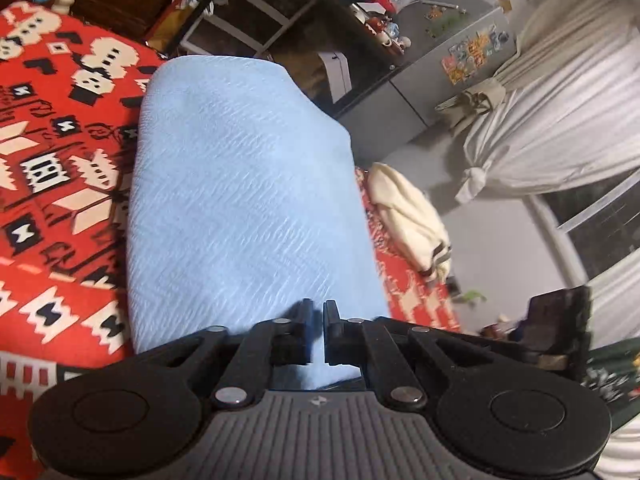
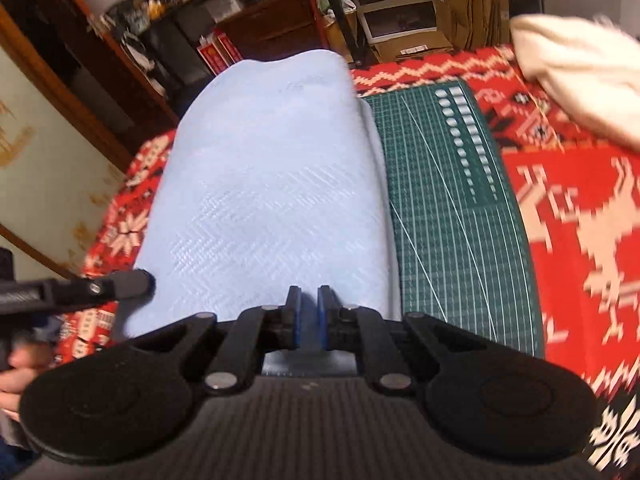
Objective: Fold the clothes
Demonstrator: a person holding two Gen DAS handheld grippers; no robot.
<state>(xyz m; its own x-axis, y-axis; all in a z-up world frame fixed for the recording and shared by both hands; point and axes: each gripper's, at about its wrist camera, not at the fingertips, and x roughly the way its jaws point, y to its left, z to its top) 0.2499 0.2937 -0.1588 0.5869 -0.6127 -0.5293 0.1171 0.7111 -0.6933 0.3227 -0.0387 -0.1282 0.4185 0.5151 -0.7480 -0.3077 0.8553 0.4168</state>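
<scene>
A light blue textured garment (image 1: 244,200) stretches away from my left gripper (image 1: 317,320), whose jaws are shut on its near edge. It also shows in the right wrist view (image 2: 264,200), where my right gripper (image 2: 309,312) is shut on its near edge too. The cloth lies over a red patterned blanket (image 1: 48,160) and partly over a green cutting mat (image 2: 452,216). The left gripper's fingertip (image 2: 132,282) shows at the cloth's left corner in the right wrist view.
A cream garment (image 1: 408,216) lies on the blanket to the right; it also shows in the right wrist view (image 2: 580,76). Shelves (image 2: 392,4) and cluttered furniture stand beyond the blanket. A grey fridge (image 1: 440,60) and white curtains (image 1: 560,128) are at the right.
</scene>
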